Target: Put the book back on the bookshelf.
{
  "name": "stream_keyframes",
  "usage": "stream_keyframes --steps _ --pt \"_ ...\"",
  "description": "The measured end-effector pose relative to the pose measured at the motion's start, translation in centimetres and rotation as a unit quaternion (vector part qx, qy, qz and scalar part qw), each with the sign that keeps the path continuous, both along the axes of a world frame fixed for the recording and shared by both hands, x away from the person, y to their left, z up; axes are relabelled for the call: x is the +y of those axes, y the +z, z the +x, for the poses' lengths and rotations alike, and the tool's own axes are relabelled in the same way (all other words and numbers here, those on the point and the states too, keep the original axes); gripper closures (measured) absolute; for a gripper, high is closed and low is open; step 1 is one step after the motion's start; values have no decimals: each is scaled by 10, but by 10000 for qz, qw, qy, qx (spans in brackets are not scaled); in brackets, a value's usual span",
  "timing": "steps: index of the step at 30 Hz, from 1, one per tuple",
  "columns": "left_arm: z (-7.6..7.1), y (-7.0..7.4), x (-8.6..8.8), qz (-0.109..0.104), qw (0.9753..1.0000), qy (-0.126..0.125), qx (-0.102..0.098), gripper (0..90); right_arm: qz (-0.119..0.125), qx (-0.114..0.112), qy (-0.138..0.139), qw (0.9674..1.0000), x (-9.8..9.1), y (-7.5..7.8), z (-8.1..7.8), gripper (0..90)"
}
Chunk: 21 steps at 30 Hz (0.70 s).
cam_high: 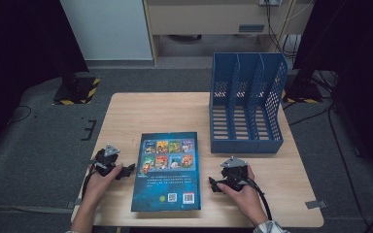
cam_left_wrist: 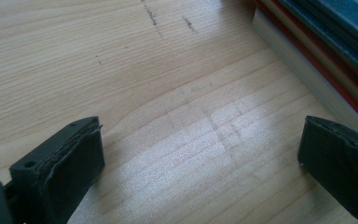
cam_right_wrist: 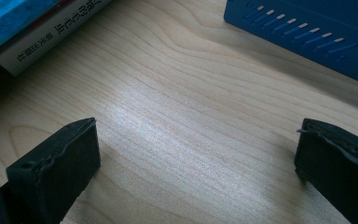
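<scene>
A small stack of books with a dark blue back cover on top lies flat at the table's front middle. My left gripper rests on the wood just left of the stack, open, with its jaws pointing toward the books. In the left gripper view the gripper has bare wood between its jaws, and the stack's page edges sit at the upper right. My right gripper rests to the right of the stack, open and empty. The right gripper view shows the gripper, a book's spine and the rack.
A blue three-slot file rack stands at the table's back right, its open side up. The light wooden table is bare behind the books. Dark stands and cables lie on the floor around it.
</scene>
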<state>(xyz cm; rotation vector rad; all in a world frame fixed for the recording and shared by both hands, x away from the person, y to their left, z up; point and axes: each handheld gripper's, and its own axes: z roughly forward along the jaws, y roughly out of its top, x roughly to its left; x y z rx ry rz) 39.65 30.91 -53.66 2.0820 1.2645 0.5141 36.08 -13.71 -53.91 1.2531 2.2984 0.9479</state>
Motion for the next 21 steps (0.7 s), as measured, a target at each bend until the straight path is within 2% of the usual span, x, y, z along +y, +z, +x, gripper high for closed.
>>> stream_keyframes --steps 7,9,11,12,13,14,15,16,18,19,21 --pt "-1 2 0 -71 9999 -81 51 22 16 6 12 10000 0 0 0 5" --pt "-2 4 1 -175 9998 -44 50 51 12 13 -5 10000 -1 2 0 63" --pt "-3 6 2 -153 9999 -19 47 52 11 65 -27 10000 -2 3 0 87" --pt "-4 9 3 -191 9998 39 -13 55 114 211 -24 9997 -5 9 0 91" --pt "-6 12 4 -274 9996 82 -42 56 141 203 -30 9997 -6 10 -1 95" --pt "-6 12 4 -274 9996 82 -42 57 168 184 -42 9997 -6 13 -3 98" --pt "-9 17 6 -427 9989 156 -83 57 203 129 -7 9997 -6 16 -6 101" --pt "-11 19 6 -460 9987 167 -130 57 223 104 53 9997 -6 18 -7 105" --pt "-16 25 5 -478 9986 109 -202 61 287 -11 154 9995 -3 25 -13 135" --pt "-18 27 4 -462 9986 76 -234 68 312 -75 237 9992 -1 29 -17 178" --pt "-23 32 0 -471 9984 31 -301 73 350 -245 400 9983 2 34 -23 196"
